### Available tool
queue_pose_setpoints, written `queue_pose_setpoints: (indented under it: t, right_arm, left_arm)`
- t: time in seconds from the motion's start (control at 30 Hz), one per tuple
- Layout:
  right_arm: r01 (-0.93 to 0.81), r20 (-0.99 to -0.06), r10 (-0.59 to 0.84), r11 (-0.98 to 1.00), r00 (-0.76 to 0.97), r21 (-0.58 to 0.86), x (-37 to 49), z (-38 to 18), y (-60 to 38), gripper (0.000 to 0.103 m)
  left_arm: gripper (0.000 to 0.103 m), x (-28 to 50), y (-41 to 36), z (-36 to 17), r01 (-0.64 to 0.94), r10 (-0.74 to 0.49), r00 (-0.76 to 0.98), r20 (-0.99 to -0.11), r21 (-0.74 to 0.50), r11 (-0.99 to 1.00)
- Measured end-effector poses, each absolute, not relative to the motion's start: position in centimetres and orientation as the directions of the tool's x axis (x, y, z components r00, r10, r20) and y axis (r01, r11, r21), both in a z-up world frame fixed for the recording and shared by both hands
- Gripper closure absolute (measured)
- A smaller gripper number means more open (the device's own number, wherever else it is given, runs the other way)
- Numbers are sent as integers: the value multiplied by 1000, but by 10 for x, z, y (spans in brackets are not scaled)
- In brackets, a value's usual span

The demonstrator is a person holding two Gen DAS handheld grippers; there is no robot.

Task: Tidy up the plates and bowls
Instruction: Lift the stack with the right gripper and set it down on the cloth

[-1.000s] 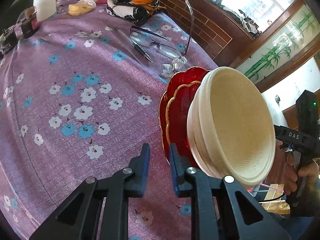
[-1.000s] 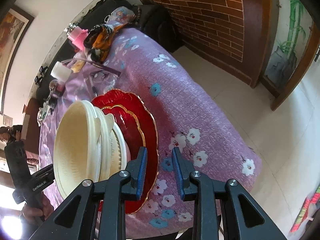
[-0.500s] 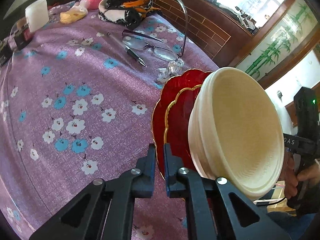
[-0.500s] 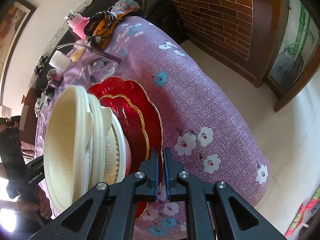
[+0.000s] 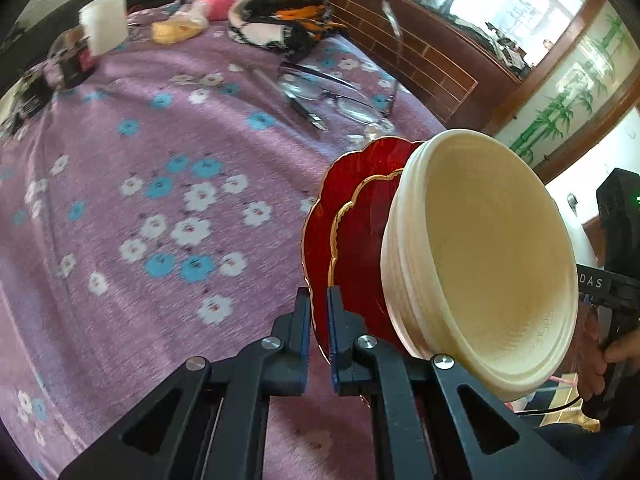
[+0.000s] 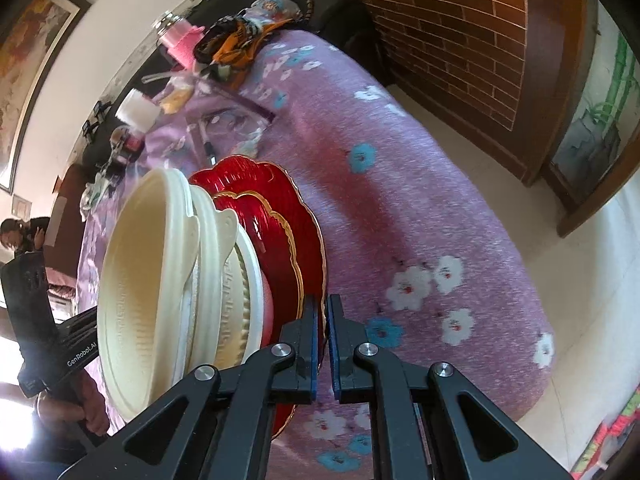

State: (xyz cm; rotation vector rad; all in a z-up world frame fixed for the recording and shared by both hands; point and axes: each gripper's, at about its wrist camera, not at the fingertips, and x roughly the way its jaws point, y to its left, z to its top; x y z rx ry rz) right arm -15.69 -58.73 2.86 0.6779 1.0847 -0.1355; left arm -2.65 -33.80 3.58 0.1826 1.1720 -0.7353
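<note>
1. Left gripper [image 5: 319, 320]: jaws closed on the rim of the big red plate [image 5: 340, 184], at its 7 o'clock edge.
2. Right gripper [image 6: 323, 328]: jaws clamped on the same plate's [image 6: 280, 188] rim, opposite side.
3. Stack on the plate: small red plate [image 5: 360, 240], cream bowls [image 5: 480, 248] nested; their count is unclear.
4. Tablecloth [image 5: 140, 200]: glasses [image 5: 340, 96] at 12 o'clock, blurred.
5. Cup [image 5: 105, 20]: contents hidden.

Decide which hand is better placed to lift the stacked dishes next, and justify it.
Neither alone: the left tongs and right tongs are each clamped on opposite rims of the large red plate under the cream bowls, so both should probably lift together.
</note>
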Motion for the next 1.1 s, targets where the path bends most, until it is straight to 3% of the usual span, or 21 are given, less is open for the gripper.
queue_pose_setpoints:
  t: [0.77,1.1]
  right_arm:
    - [71,-850,398,892,345,447,-38,20,-408,97]
    - [-1,-857,388,911,339,413,2,23,-356,97]
  left_arm:
    - [96,-12,-131,42,218,-279,382,-881,-207,954]
    - [96,6,-88,41,135,-228,420,-878,-188,973]
